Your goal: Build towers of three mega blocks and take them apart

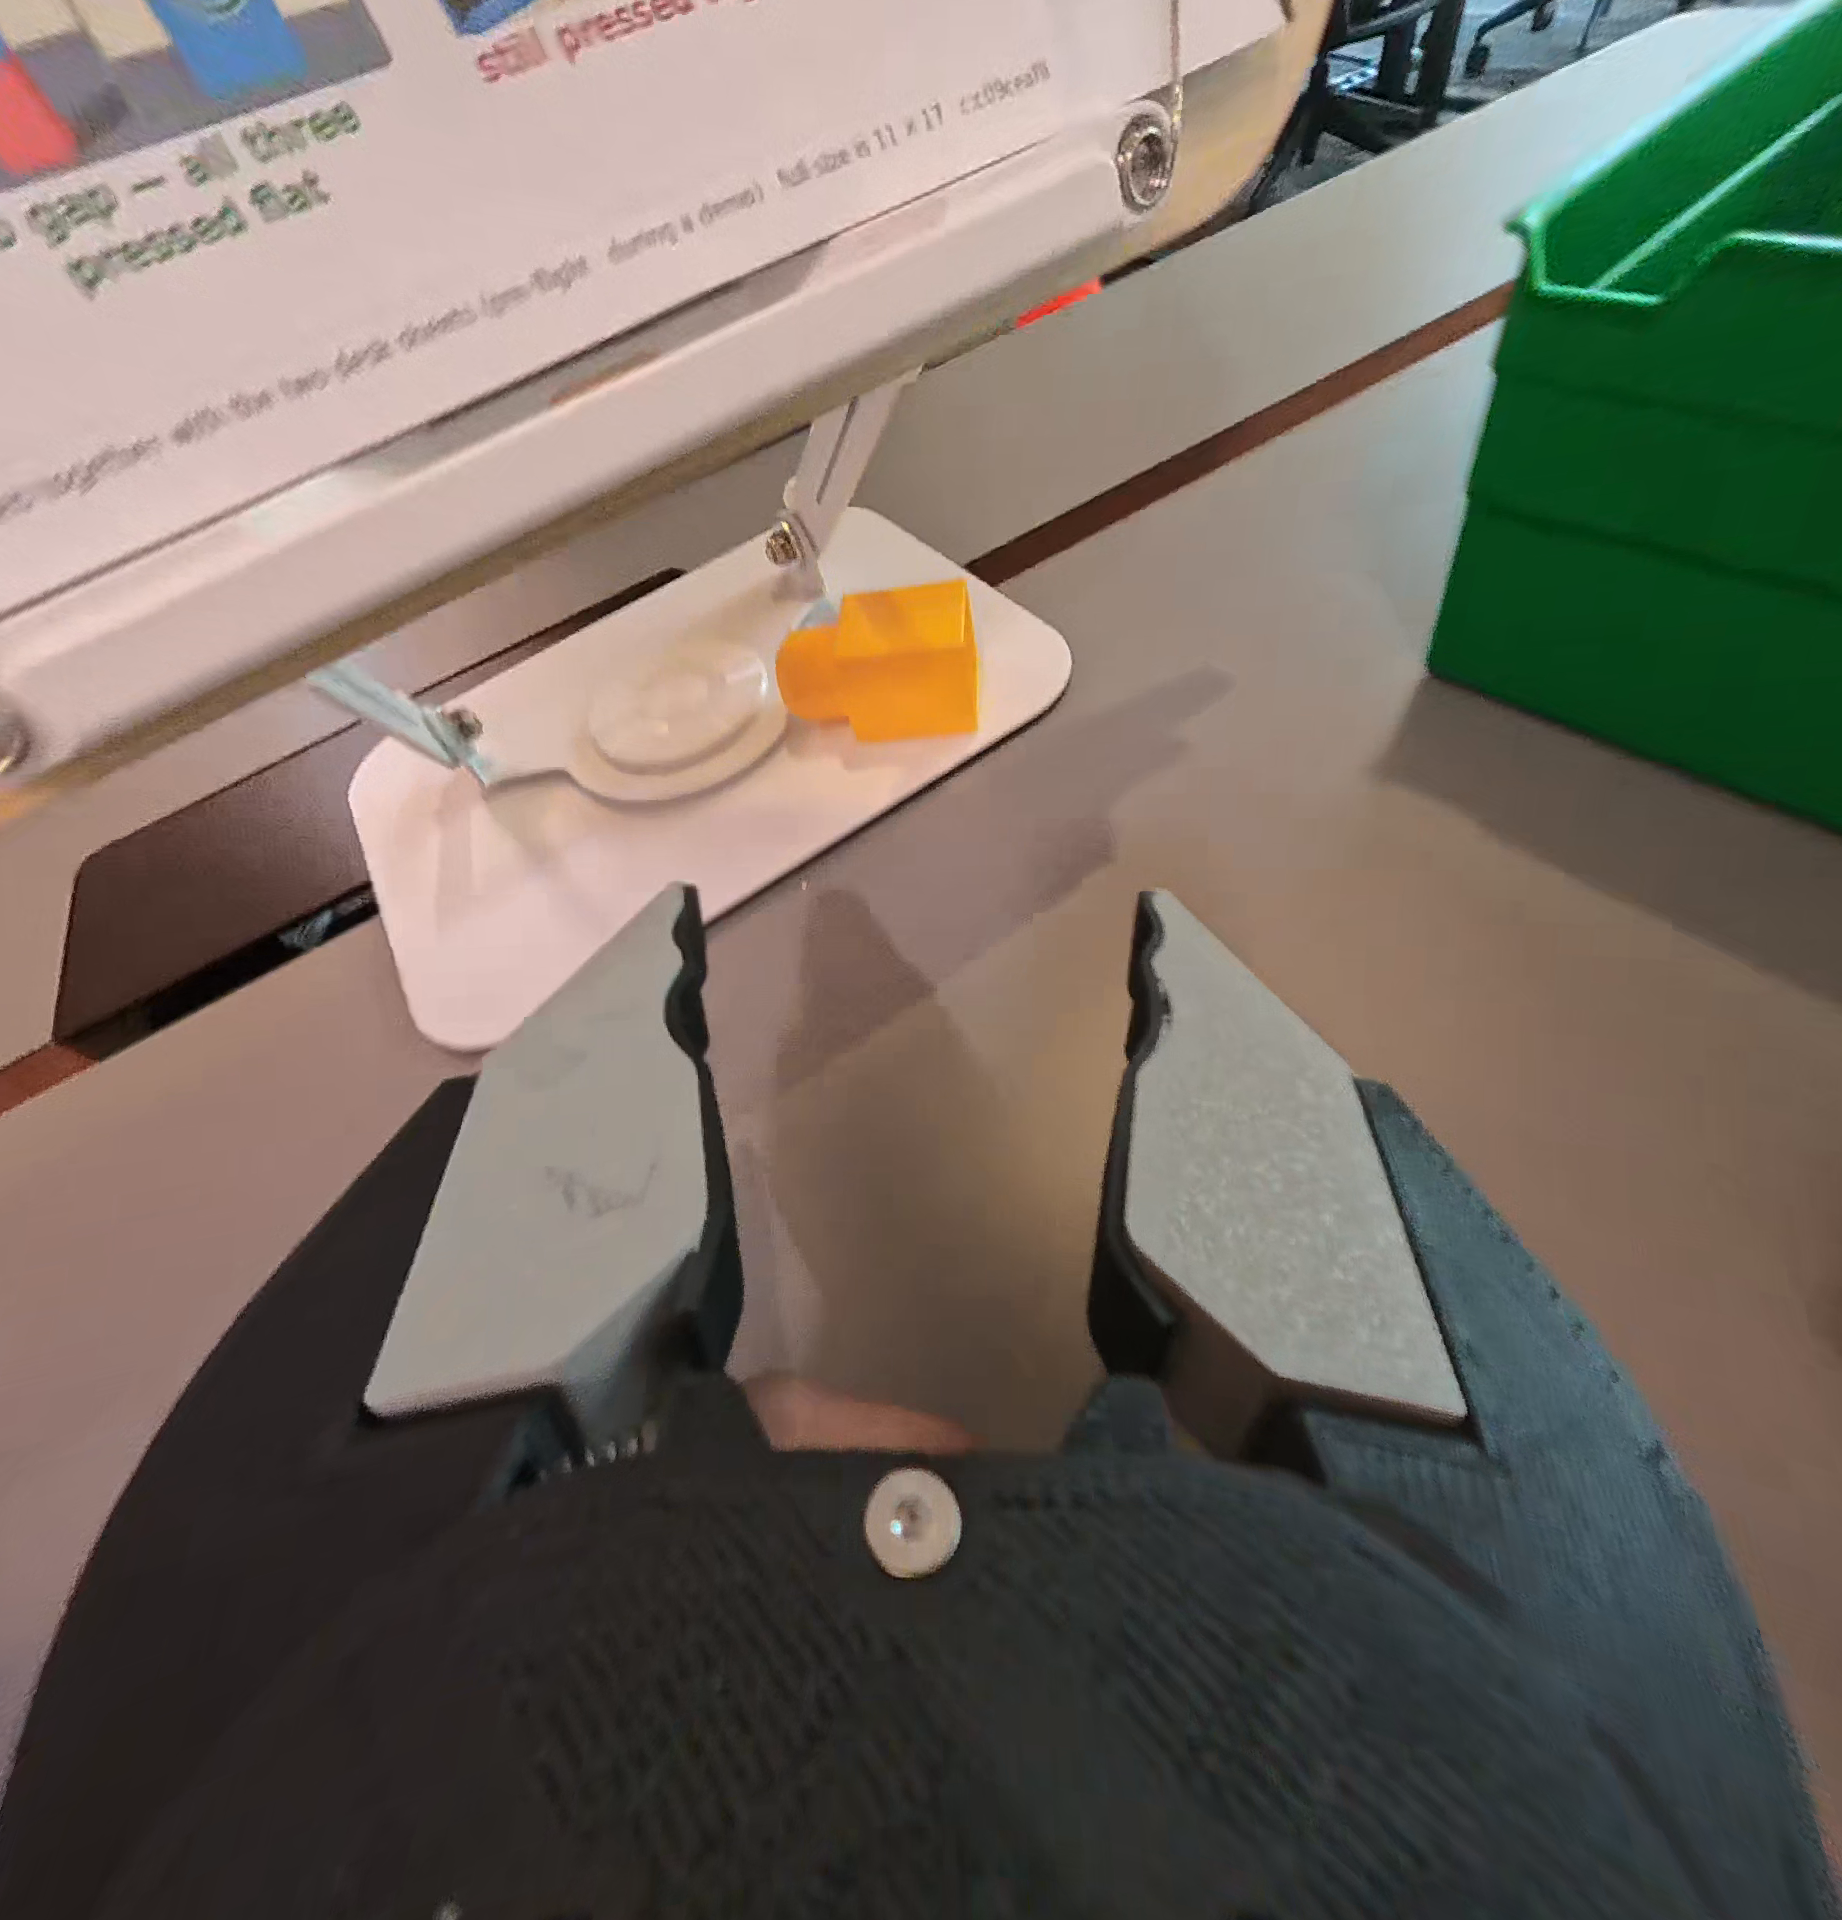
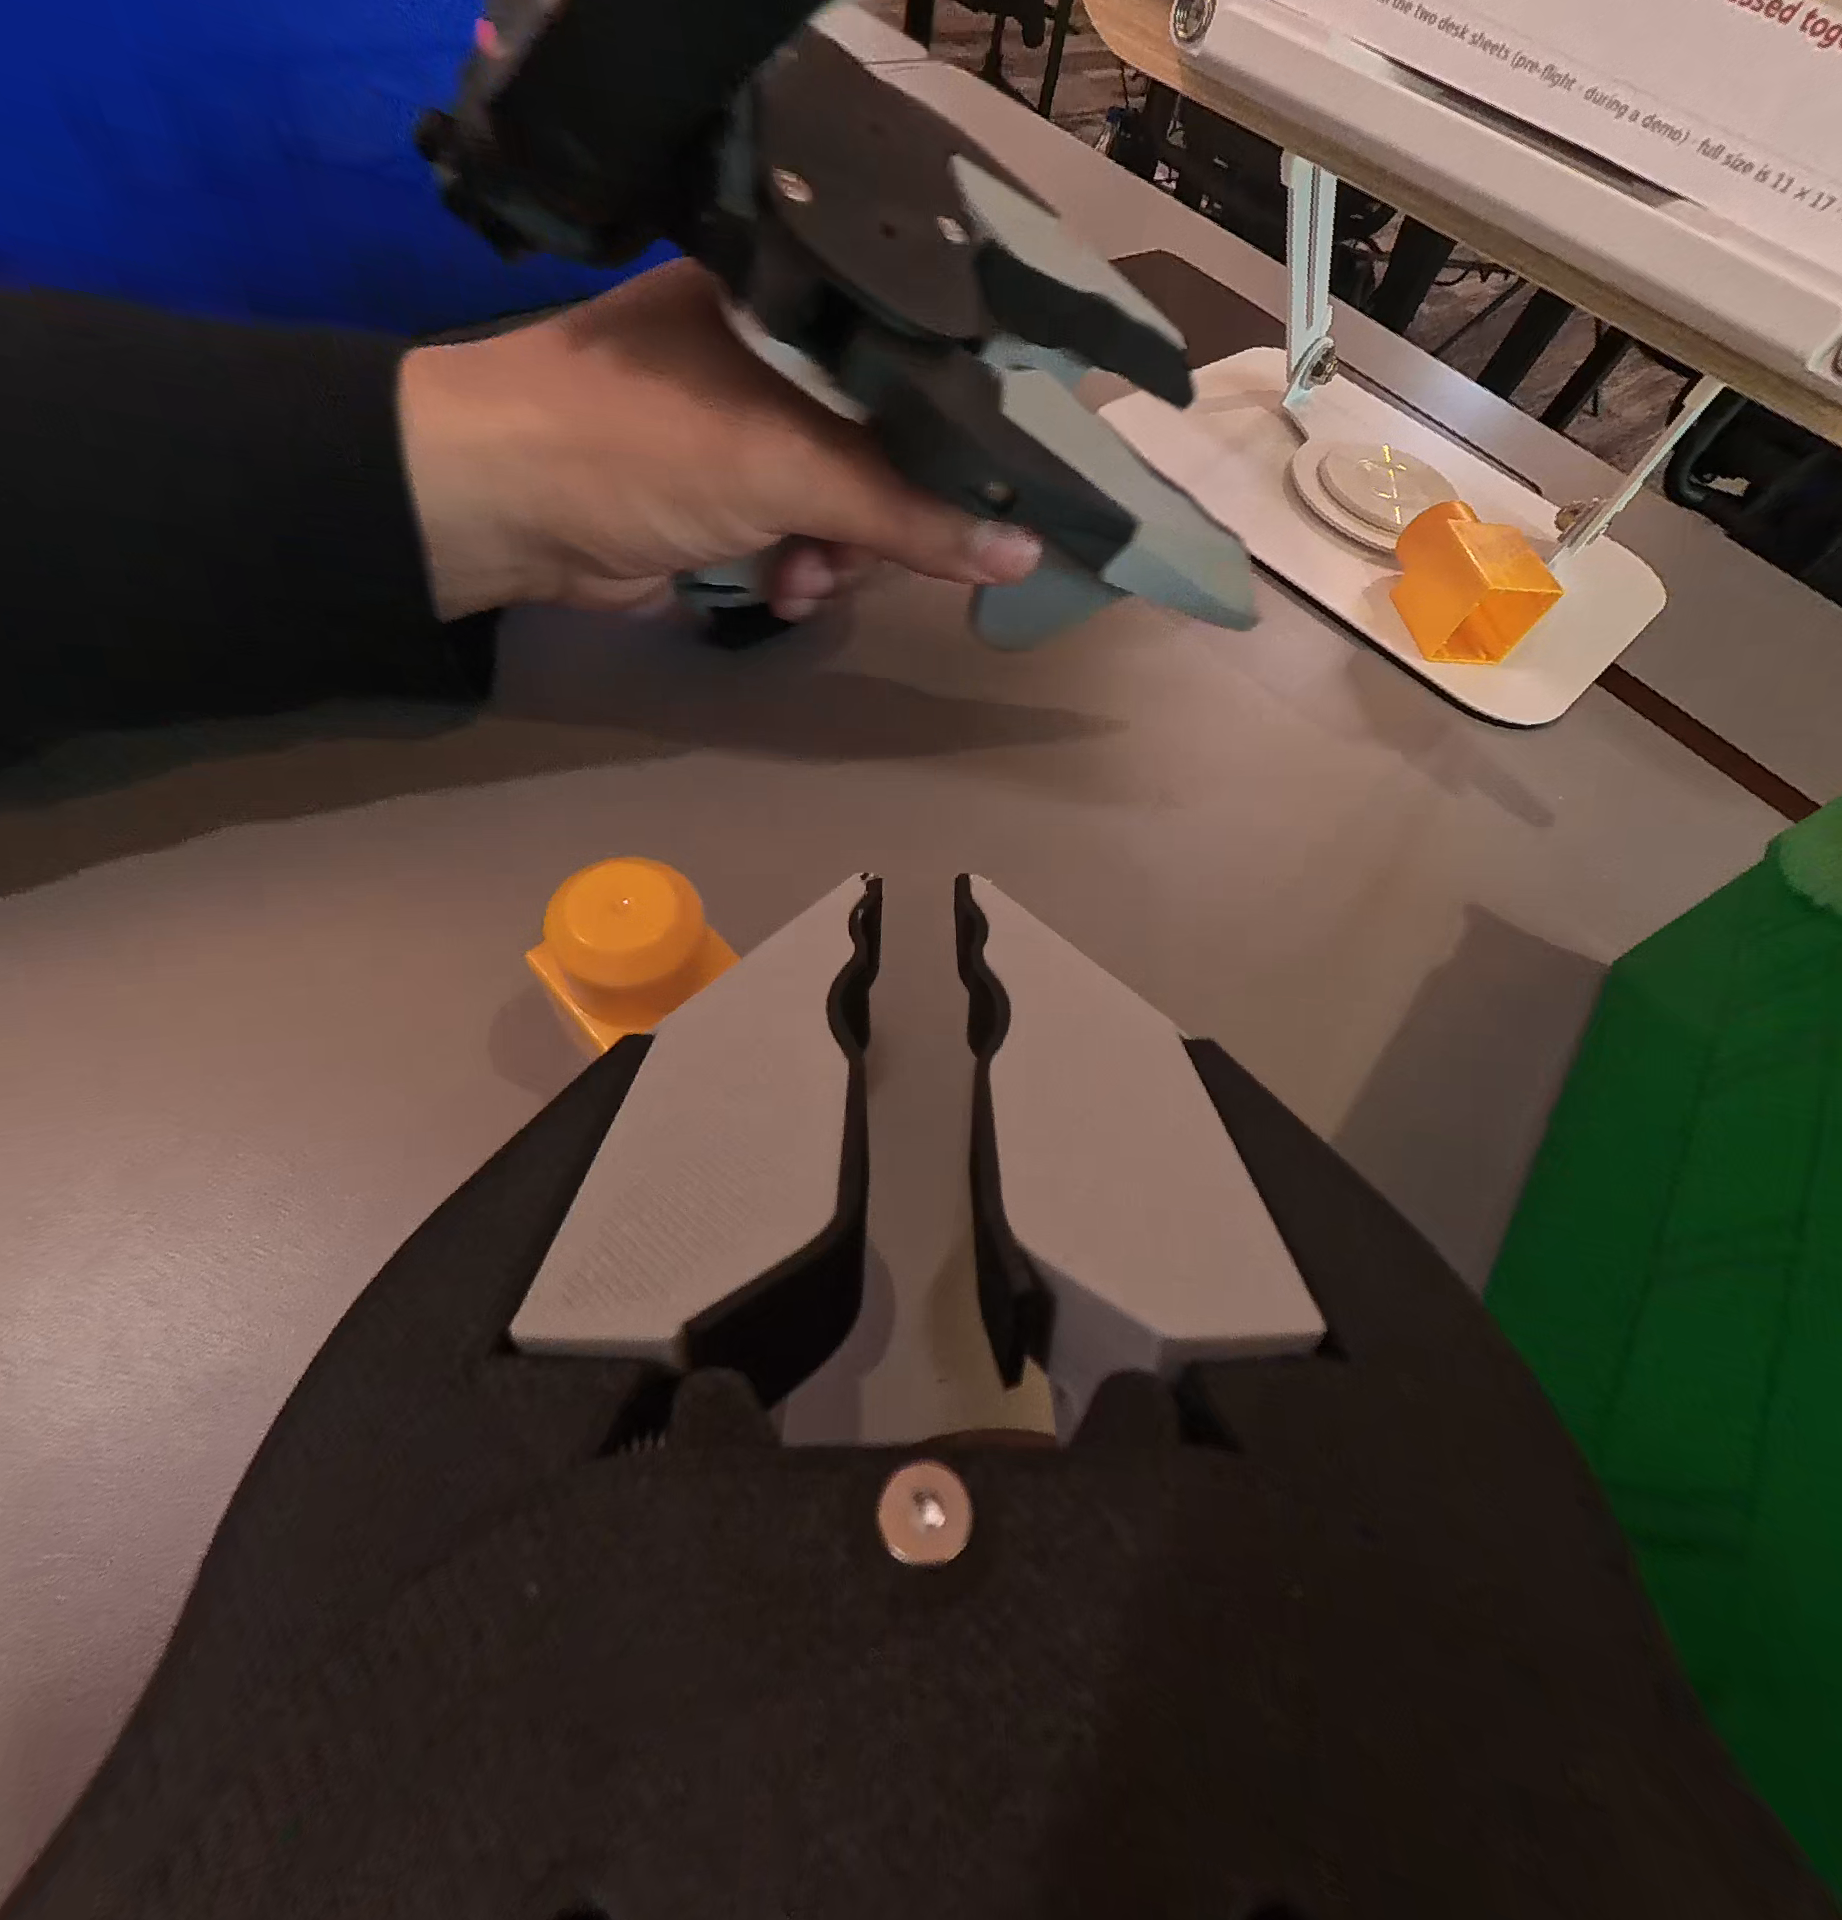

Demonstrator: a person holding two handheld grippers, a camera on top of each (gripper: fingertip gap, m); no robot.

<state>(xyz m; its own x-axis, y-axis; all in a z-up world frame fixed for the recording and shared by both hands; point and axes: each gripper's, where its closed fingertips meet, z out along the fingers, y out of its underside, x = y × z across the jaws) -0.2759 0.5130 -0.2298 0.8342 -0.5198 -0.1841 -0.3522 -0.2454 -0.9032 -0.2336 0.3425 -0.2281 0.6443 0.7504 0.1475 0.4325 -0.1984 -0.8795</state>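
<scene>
Blocks were the whole business here, and you had two orange ones in sight. One orange block (image 1: 889, 661) lay tipped on its side on the white base plate (image 1: 543, 883) of the document stand, its stud toward the round disc (image 1: 678, 707) and its hollow bottom facing outward in the right wrist view. The other orange block (image 2: 626, 948) stood upright on the grey table (image 2: 1156, 831), stud up, just beside your right gripper's left finger.

By my judgement these were light, hollow, rigid plastic with smooth walls, so they would slip if you pinched the rounded stud. You would have done better to close on two opposite flat sides of the square body, low and square-on, and the tipped one would have needed righting.

Your left gripper (image 1: 917, 914) was spread wide, holding nothing and touching nothing, hovering above the table short of the base plate. Your right gripper (image 2: 915, 894) had its fingers drawn nearly together with a narrow gap between them, empty, its tips not touching the upright block. A green bin (image 1: 1675, 436) stood off to the right.
</scene>
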